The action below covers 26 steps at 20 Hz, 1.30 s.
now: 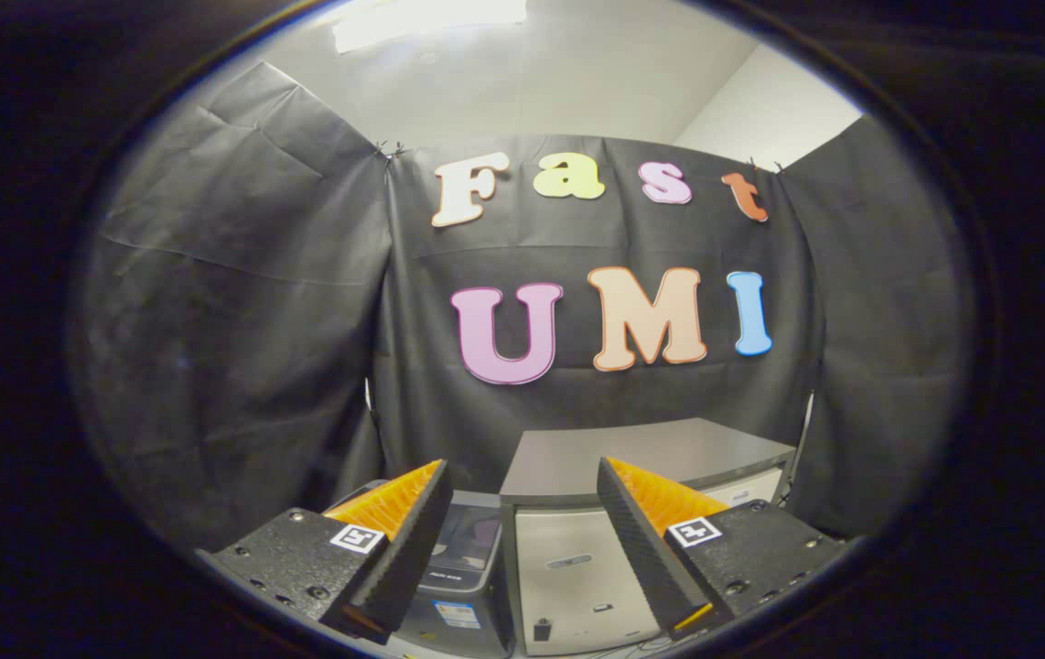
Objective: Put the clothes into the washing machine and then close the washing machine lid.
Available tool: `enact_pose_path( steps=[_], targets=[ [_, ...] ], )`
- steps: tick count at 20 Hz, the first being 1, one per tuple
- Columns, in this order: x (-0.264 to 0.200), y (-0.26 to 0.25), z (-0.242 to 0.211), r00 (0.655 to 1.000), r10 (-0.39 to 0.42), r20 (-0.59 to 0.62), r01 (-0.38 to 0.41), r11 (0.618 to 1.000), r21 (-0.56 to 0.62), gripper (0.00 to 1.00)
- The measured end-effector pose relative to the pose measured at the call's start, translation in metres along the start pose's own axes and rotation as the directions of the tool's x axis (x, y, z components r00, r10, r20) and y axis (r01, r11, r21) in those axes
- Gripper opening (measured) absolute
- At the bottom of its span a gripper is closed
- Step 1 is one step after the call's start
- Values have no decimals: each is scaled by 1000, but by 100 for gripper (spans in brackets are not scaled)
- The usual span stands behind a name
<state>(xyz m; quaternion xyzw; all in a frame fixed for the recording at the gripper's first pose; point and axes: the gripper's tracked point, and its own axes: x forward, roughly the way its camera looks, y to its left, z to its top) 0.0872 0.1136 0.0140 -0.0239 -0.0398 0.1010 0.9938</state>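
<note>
- My gripper [519, 513]: fingers spread apart, nothing btwn them, held high for approach.
- Washing machine [460, 572] sits beyond fingers, beside grey cabinet [651, 458]; lid looks down.
- Clothes: can't tell where.

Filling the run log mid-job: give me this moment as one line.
claw: open, holding nothing | ahead: dark grey lidded washing machine beside silver-grey box-shaped cabinet | clothes: none seen | lid state: cannot tell

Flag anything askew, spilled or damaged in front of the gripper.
Nothing stands out. The gripper is open with nothing between its fingers. Beyond them the dark washing machine and the pale cabinet beside it stand upright, with no spill or damage showing.
</note>
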Motion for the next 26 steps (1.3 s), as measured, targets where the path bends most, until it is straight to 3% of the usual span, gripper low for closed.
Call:
enact_pose_path(
  steps=[7, 10, 15, 18, 21, 26],
  targets=[
    [-4, -14, -5, 997, -65, 30, 69, 984, -162, 96],
    [-7, -12, 6, 992, -75, 96, 94, 975, -200, 96],
    [-2, -18, 8, 990, -96, 106, 105, 990, -89, 97],
    [3, -23, 1, 990, -85, 110, 98, 989, -115, 98],
    [12, -36, -17, 987, -67, 144, 69, 998, -7, 99],
    [14, -88, -31, 959, -146, 242, 93, 972, 217, 99]
  ],
)
